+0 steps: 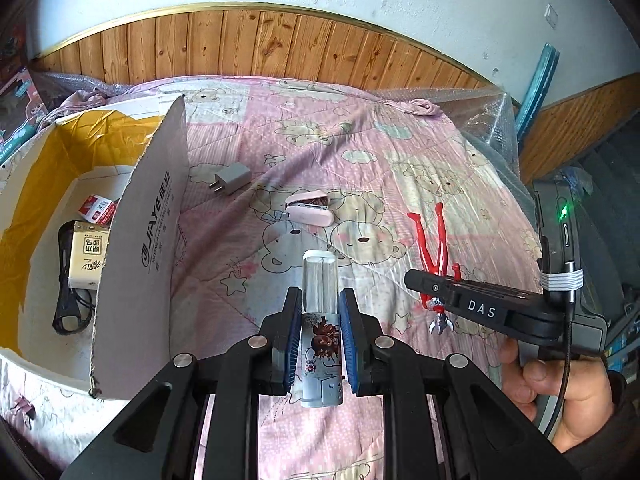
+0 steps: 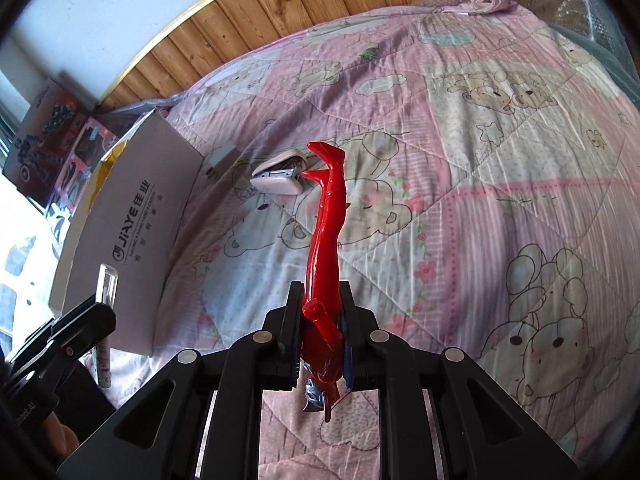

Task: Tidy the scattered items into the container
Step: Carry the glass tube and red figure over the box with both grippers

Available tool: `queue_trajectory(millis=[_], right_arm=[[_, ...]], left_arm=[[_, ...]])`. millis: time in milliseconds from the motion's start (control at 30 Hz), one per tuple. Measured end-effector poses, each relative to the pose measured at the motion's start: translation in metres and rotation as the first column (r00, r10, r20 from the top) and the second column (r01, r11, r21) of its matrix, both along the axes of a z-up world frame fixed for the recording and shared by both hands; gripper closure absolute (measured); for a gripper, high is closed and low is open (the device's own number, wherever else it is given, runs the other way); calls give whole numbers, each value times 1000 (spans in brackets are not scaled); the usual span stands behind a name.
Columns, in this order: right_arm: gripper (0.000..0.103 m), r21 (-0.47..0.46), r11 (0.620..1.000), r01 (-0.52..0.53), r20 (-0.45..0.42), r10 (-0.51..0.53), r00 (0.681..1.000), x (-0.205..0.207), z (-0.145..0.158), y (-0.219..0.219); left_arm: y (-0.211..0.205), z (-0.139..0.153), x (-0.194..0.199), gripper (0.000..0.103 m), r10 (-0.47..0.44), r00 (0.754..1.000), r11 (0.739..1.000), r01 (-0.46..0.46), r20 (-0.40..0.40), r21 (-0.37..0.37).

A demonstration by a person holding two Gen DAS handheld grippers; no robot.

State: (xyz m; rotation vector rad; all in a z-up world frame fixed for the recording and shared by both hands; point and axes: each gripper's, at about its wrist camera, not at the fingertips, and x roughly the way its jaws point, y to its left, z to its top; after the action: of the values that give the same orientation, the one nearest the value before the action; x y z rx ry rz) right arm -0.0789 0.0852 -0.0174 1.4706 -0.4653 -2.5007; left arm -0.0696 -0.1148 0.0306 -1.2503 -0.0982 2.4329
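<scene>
My left gripper [image 1: 320, 308] is shut on a clear tube with a printed label [image 1: 320, 280], held above the pink bear quilt [image 1: 360, 152]. My right gripper [image 2: 319, 300] is shut on a red toy figure [image 2: 326, 232], its legs pointing away from the camera. In the left wrist view the same red figure [image 1: 434, 248] hangs from the right gripper [image 1: 424, 280]. A cardboard box [image 1: 36, 184] with a raised flap [image 1: 144, 240] stands at the left. A grey charger plug [image 1: 232, 178] and a pink stapler [image 1: 308, 210] lie on the quilt.
Inside the box lie a beige packet [image 1: 86, 254], a red-and-white packet [image 1: 96, 208] and a black cable [image 1: 68, 308]. A wooden headboard [image 1: 280, 48] runs behind the bed. Bubble wrap [image 1: 492, 128] covers the far right corner. A hand [image 1: 560, 392] holds the right gripper.
</scene>
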Motion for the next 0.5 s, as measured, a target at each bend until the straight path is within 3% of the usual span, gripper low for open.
queue_trajectory(millis=[500], right_arm=[[87, -8, 1000, -22, -37, 22, 999, 48, 17, -32]], left_arm=[[-14, 16, 22, 83, -21, 999, 999, 22, -27, 40]])
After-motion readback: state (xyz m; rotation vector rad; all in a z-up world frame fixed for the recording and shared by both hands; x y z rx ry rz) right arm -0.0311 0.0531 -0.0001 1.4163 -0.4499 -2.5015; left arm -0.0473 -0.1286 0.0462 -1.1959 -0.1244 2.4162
